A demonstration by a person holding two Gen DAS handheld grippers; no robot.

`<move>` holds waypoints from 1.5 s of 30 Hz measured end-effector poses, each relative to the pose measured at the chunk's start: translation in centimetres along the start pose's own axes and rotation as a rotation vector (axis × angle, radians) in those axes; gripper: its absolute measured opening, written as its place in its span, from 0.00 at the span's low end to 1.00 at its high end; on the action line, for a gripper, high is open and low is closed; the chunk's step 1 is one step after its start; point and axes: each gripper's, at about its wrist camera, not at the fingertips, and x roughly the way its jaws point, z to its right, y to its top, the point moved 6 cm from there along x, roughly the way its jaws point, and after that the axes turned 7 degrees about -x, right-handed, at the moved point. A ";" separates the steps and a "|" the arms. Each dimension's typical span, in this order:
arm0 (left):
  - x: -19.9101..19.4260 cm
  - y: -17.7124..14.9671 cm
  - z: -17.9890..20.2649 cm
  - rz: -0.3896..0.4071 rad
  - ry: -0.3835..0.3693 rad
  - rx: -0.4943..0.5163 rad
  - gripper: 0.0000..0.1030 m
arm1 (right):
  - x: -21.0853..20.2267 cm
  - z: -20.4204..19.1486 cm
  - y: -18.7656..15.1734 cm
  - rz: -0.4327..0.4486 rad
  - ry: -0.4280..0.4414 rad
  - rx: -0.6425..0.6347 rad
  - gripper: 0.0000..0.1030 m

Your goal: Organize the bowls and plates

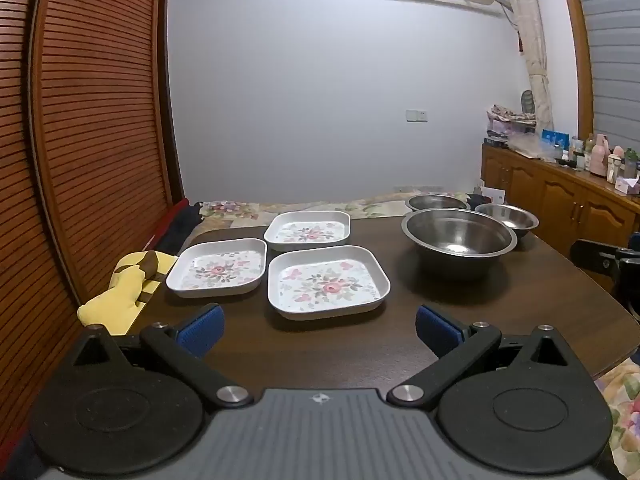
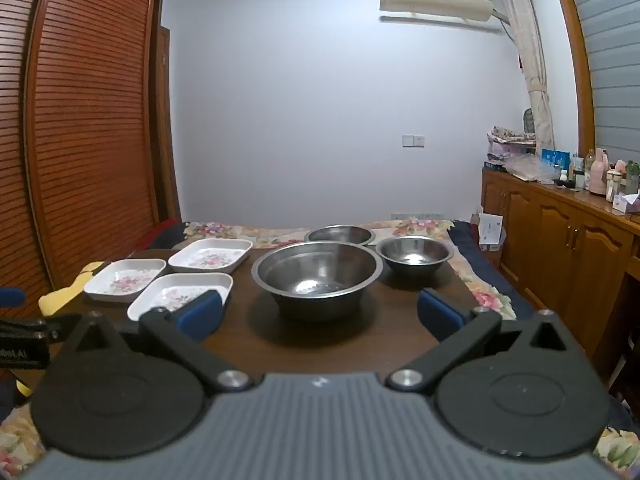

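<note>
While both of your claws hang spread and empty over the near edge, nothing on the dark wooden bench (image 1: 500,304) has been gathered yet, so you are at the very start: choosing a first piece. The big steel bowl (image 2: 318,276) sits straight ahead of your right claw (image 2: 320,316), well short of its pads, with two smaller steel bowls behind it, one at the far edge (image 2: 340,235) and one off to the right (image 2: 414,256), each standing apart. On the left half lie three square floral plates, none stacked: the nearest plate (image 1: 328,282) is just ahead of your left claw (image 1: 318,330), a second (image 1: 218,268) lies just beside it to the left, and a third (image 1: 308,230) sits behind them.

I judge nesting the likely plan. Your next move calls for dropping one claw over a rim, one pad inside and one outside, pinching firmly, then lifting level, since thin steel rims may slip.
</note>
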 end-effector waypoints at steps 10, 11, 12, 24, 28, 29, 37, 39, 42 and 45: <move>-0.1 0.1 -0.4 0.002 -0.004 -0.008 1.00 | 0.3 -0.2 -0.3 -0.002 -0.011 -0.020 1.00; -0.1 0.0 -0.4 0.002 -0.003 -0.007 1.00 | 0.3 -0.2 -0.4 -0.001 -0.012 -0.022 1.00; -0.4 0.0 -0.3 0.001 -0.004 -0.007 1.00 | 0.3 -0.3 -0.5 -0.003 -0.012 -0.022 1.00; 0.0 -0.1 -0.2 -0.008 -0.006 0.002 1.00 | 0.0 -0.1 -0.2 -0.001 -0.004 -0.012 1.00; 0.0 -0.1 -0.2 -0.007 -0.005 0.001 1.00 | 0.0 -0.1 -0.3 -0.001 -0.007 -0.015 1.00; 0.1 -0.2 -0.2 -0.008 -0.005 0.001 1.00 | 0.0 -0.1 -0.3 -0.003 -0.008 -0.015 1.00; 0.1 -0.2 -0.2 -0.007 -0.006 0.001 1.00 | -0.1 -0.1 -0.3 -0.006 -0.002 -0.013 1.00; 0.1 -0.1 -0.2 -0.007 -0.006 0.001 1.00 | -0.1 -0.1 -0.2 -0.004 -0.003 -0.013 1.00; 0.1 -0.1 -0.2 -0.004 -0.006 0.004 1.00 | -0.1 -0.2 -0.2 -0.003 -0.004 -0.014 1.00; -0.1 0.1 -0.3 0.000 -0.006 0.003 1.00 | -0.1 -0.1 -0.2 -0.002 -0.004 -0.013 1.00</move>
